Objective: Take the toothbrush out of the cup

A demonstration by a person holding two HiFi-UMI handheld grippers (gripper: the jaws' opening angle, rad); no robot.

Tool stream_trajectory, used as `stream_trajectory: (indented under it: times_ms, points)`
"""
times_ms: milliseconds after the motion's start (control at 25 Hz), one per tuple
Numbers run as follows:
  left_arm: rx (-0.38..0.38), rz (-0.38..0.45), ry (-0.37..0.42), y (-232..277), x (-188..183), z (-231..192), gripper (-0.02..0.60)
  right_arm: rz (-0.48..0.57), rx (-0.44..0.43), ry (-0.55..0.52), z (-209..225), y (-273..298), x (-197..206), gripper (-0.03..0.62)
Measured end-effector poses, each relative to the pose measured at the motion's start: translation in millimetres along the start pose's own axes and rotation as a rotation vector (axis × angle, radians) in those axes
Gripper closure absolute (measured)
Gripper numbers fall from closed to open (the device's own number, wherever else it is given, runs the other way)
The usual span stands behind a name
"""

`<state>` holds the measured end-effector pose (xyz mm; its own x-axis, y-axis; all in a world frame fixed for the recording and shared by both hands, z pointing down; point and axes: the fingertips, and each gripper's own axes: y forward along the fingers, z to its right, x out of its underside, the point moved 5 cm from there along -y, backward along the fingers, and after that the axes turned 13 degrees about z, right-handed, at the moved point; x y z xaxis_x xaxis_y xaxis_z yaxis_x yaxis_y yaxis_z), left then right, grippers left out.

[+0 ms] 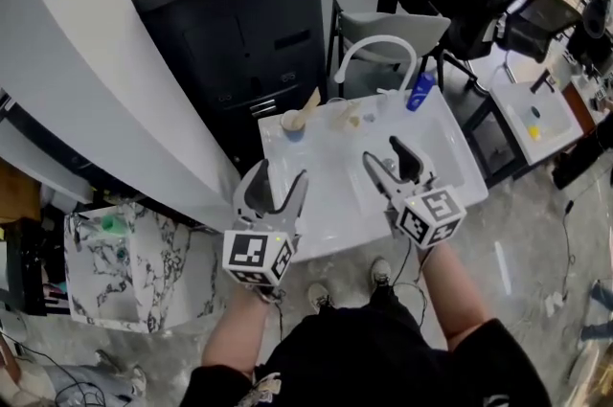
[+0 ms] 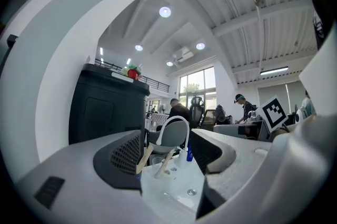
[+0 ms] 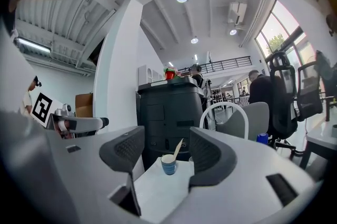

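A small blue-and-white cup (image 1: 293, 125) stands at the far left of the white sink top (image 1: 326, 194). A wooden toothbrush (image 1: 308, 105) leans out of it to the right. My left gripper (image 1: 281, 175) hovers open over the near left part of the top, short of the cup. My right gripper (image 1: 381, 151) is open above the basin, to the right of the cup. In the right gripper view the cup (image 3: 168, 164) and toothbrush (image 3: 178, 148) lie ahead between the open jaws of that gripper (image 3: 166, 152). The left gripper (image 2: 166, 152) frames the toothbrush (image 2: 142, 159).
A white arched faucet (image 1: 375, 51) and a blue bottle (image 1: 420, 92) stand at the back of the sink top, with a clear glass (image 1: 340, 114) beside the cup. A black cabinet (image 1: 230, 12) stands behind. A person sits at the back right; a marble-patterned stand (image 1: 124, 261) is at the left.
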<state>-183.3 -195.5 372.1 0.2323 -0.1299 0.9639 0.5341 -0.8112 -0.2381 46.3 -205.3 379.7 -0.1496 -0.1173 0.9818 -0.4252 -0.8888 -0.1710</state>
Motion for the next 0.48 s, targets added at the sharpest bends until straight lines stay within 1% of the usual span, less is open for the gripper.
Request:
stream_trajectory:
  times_ms: [320,480]
  points:
    - [-0.044,-0.033,-0.002,20,25,-4,0.307,-0.049,-0.027,0.011,35,24,30,0.327]
    - [-0.082,-0.042,-0.003,34,36,-6,0.307,-0.075,-0.051,0.025,57,43,48,0.326]
